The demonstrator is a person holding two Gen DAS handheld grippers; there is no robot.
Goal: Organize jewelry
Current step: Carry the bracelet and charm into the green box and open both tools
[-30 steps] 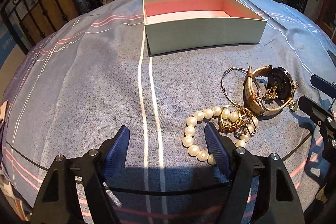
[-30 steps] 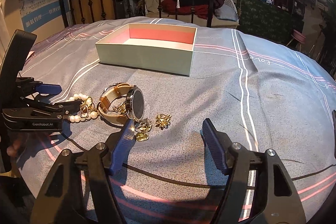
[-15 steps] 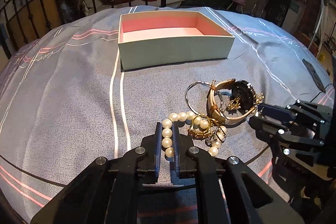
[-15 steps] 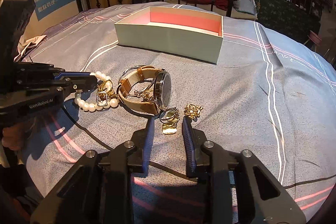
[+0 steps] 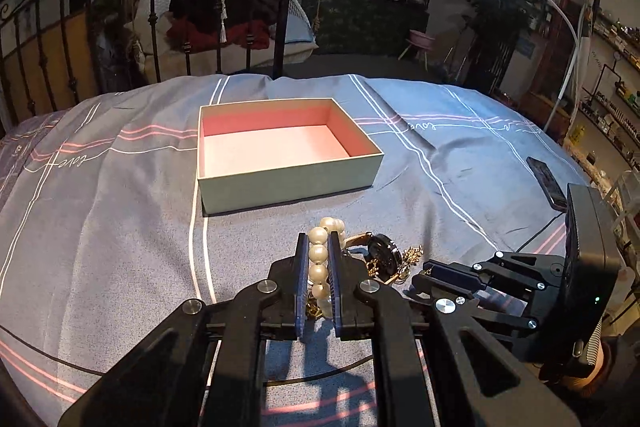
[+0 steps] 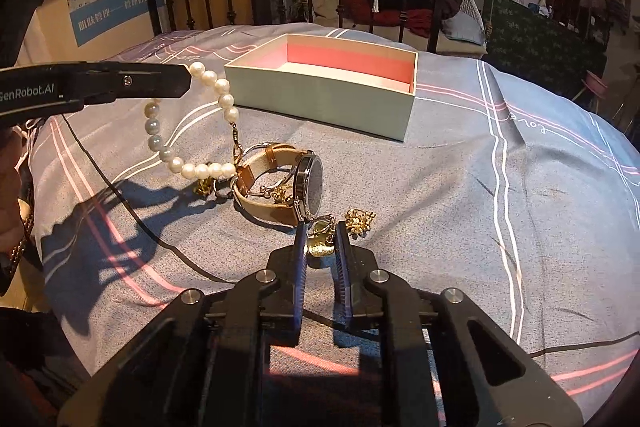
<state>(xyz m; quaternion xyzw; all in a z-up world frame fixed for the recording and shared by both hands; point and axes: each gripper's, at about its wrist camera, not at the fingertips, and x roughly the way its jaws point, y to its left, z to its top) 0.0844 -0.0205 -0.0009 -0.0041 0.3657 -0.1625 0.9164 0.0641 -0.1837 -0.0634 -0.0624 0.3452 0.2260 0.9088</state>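
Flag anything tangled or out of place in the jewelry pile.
The pearl bracelet, lifted in the left tool, looks snagged: its clasp end hangs against the watch strap. A gold earring lies apart, beside the right tool. The box holds nothing.

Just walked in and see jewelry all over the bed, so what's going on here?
A person is sorting jewelry with two handheld grippers. The left gripper has clamped the pearl bracelet and holds it off the bedspread. The right gripper has just closed on a gold earring. The box is empty.
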